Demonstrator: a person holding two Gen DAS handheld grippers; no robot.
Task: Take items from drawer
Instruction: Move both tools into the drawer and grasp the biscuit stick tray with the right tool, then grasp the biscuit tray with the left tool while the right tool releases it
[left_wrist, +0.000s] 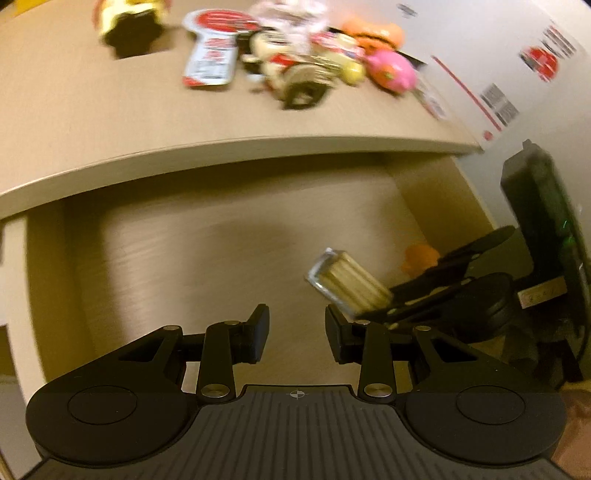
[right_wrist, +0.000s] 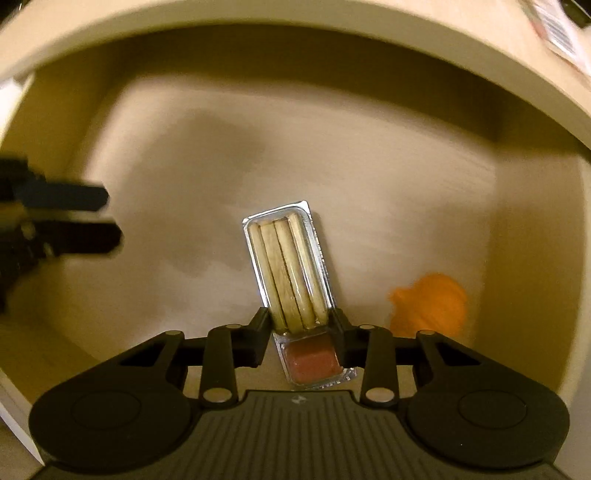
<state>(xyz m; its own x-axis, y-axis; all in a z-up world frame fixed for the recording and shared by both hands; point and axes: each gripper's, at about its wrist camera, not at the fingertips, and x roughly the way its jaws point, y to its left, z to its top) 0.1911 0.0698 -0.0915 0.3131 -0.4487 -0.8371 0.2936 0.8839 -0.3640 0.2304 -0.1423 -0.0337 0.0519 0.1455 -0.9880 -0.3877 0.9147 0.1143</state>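
The wooden drawer (right_wrist: 369, 166) stands pulled out below the desk edge. A clear snack pack (right_wrist: 286, 266) with breadsticks and a red dip cup lies tilted off its floor, and my right gripper (right_wrist: 300, 328) is shut on it near the middle. An orange toy (right_wrist: 432, 304) rests in the drawer's right corner. In the left wrist view the snack pack (left_wrist: 351, 286) sticks out of the right gripper (left_wrist: 388, 301), with the orange toy (left_wrist: 419, 258) behind it. My left gripper (left_wrist: 296, 328) hangs open over the bare drawer floor, nothing between its fingers. It shows blurred as the left gripper (right_wrist: 110, 218) at the right wrist view's left edge.
The desk top (left_wrist: 110, 129) above the drawer carries several items, among them a red and white packet (left_wrist: 212, 48) and a pink toy (left_wrist: 393, 70). A cardboard box (left_wrist: 498, 74) stands at its right end. The drawer's left half is bare wood.
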